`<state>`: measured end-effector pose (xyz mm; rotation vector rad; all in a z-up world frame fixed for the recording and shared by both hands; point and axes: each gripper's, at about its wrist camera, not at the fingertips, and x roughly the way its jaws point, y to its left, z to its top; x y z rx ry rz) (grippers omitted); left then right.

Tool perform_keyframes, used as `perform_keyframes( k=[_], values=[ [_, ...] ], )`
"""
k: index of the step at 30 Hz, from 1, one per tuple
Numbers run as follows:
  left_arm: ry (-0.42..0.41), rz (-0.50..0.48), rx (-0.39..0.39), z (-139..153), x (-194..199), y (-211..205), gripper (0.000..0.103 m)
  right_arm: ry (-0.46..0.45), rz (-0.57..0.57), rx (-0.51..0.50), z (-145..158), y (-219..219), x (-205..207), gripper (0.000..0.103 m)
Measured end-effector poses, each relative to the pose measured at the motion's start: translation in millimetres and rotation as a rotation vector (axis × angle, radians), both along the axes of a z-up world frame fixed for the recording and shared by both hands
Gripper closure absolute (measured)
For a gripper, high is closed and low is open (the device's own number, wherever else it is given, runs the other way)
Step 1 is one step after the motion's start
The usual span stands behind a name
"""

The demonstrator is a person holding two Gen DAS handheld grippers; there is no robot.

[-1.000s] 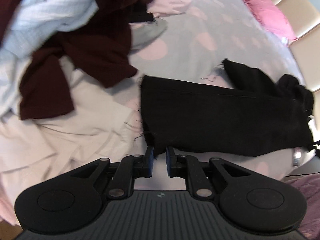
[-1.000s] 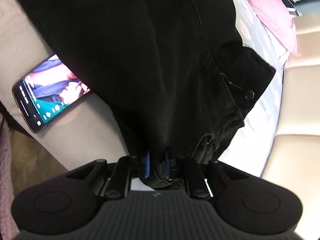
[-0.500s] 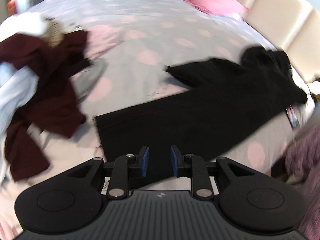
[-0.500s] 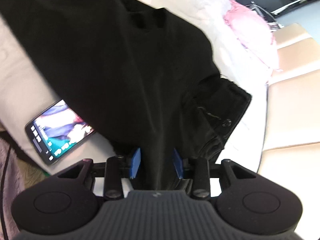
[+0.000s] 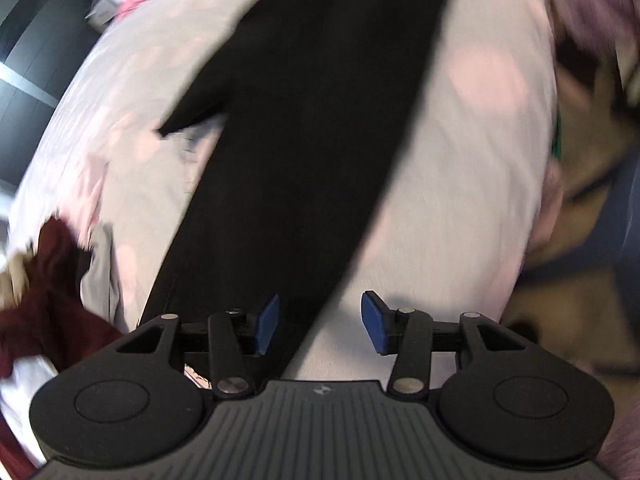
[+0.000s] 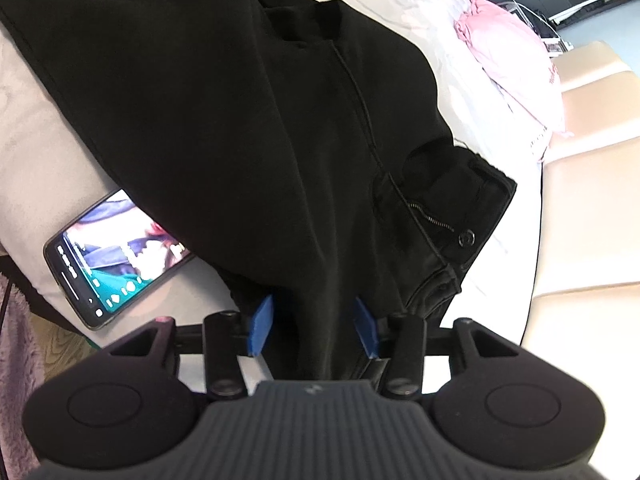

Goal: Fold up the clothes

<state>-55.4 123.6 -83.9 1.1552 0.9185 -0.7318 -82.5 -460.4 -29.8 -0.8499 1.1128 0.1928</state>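
Lying flat on the bed (image 5: 460, 184), black trousers (image 6: 224, 128) sit between both just-opening claws (image 5: 320, 322) (image 6: 314, 326).

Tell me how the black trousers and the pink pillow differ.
The black trousers are dark and lie spread long across the bed, close in front of the camera; the pink pillow is pale and sits bunched far back by the headboard. The trousers partly cover a phone; the pillow covers nothing visible. Both rest on the bed.
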Motion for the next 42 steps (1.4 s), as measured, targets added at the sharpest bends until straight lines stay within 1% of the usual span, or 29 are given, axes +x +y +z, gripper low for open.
perform_keyframes(
  k=[1,2,3,4,5,6,9,12,14,15,19,21,24,27,30,31,32,33,35,36,37,38,41,42],
  values=[
    [-0.025,-0.026,0.051,-8.9,-2.6,-3.0,0.062,0.0,-0.006,0.006,0.6,-1.7,-1.5,0.054],
    [-0.053,-0.045,0.095,-15.9,-4.5,-4.5,0.07,0.001,-0.009,0.013,0.7,-3.8,-2.8,0.054],
    [-0.081,-0.061,0.137,-22.3,-6.2,-5.6,0.076,0.005,-0.008,0.019,1.2,-6.5,-4.3,0.054],
    [-0.095,-0.062,0.158,-25.7,-5.9,-6.3,0.078,0.009,-0.006,0.024,1.7,-9.4,-6.0,0.054],
    [-0.093,-0.05,0.16,-26.3,-3.8,-6.3,0.084,0.012,-0.004,0.025,3.6,-12.6,-9.1,0.054],
    [-0.083,-0.025,0.15,-24.6,0.5,-5.5,0.087,0.015,-0.002,0.024,5.9,-15.9,-12.6,0.054],
    [-0.049,0.064,0.11,-16.1,14.0,-5.9,0.092,0.014,-0.009,0.024,14.3,-30.9,-24.9,0.053],
    [-0.056,0.122,0.09,-10.3,22.4,-7.3,0.097,0.016,-0.034,0.025,16.4,-48.4,-33.6,0.052],
    [-0.081,0.156,0.06,0.0,27.6,-5.0,0.097,0.027,-0.036,-0.001,9.8,-57.3,-36.4,0.051],
    [-0.104,0.188,0.03,9.6,31.9,-1.4,0.097,0.033,-0.031,-0.017,4.3,-59.9,-37.1,0.051],
    [-0.172,0.375,-0.15,59.2,58.2,20.8,0.097,0.042,0.008,-0.075,-20.5,-64.7,-40.5,0.051],
    [-0.188,0.425,-0.2,75.9,65.0,28.4,0.097,0.038,0.048,-0.122,-34.6,-63.8,-42.1,0.051],
    [-0.202,0.485,-0.255,93.3,72.8,36.1,0.097,0.027,0.119,-0.201,-53.7,-61.0,-45.4,0.051],
    [-0.232,0.501,-0.28,105.1,73.4,35.3,0.097,0.011,0.18,-0.257,-65.9,-58.8,-44.7,0.05],
    [-0.259,0.511,-0.303,116.2,77.1,32.0,0.097,0.006,0.19,-0.265,-70.7,-56.7,-39.2,0.049],
    [-0.26,0.52,-0.319,120.7,78.8,32.1,0.097,0.008,0.189,-0.264,-71.9,-55.9,-37.3,0.05],
    [-0.257,0.528,-0.332,124.8,80.7,32.6,0.097,0.016,0.194,-0.261,-71.9,-55.4,-37.7,0.058],
    [-0.255,0.531,-0.336,126.6,83.4,33.4,0.097,0.025,0.2,-0.257,-71.8,-55.0,-38.5,0.063],
    [-0.252,0.53,-0.332,129.7,87.2,34.3,0.097,-0.002,0.191,-0.264,-63.0,-57.4,-39.4,0.072],
    [-0.248,0.526,-0.324,132.1,86.4,35.1,0.097,-0.018,0.185,-0.268,-58.2,-58.7,-39.8,0.074],
    [-0.244,0.522,-0.315,134.6,85.3,36.1,0.097,-0.044,0.162,-0.258,-48.2,-61.9,-37.5,0.078],
    [-0.239,0.518,-0.307,137.1,84.3,37.2,0.097,-0.069,0.137,-0.239,-34.8,-65.8,-35.4,0.079],
    [-0.178,0.523,-0.302,143.8,78.5,43.8,0.097,-0.109,0.13,-0.24,2.7,-73.6,-35.3,0.081],
    [-0.153,0.522,-0.292,143.1,74.6,44.9,0.097,-0.104,0.137,-0.25,12.0,-74.5,-36.1,0.081]
  ],
)
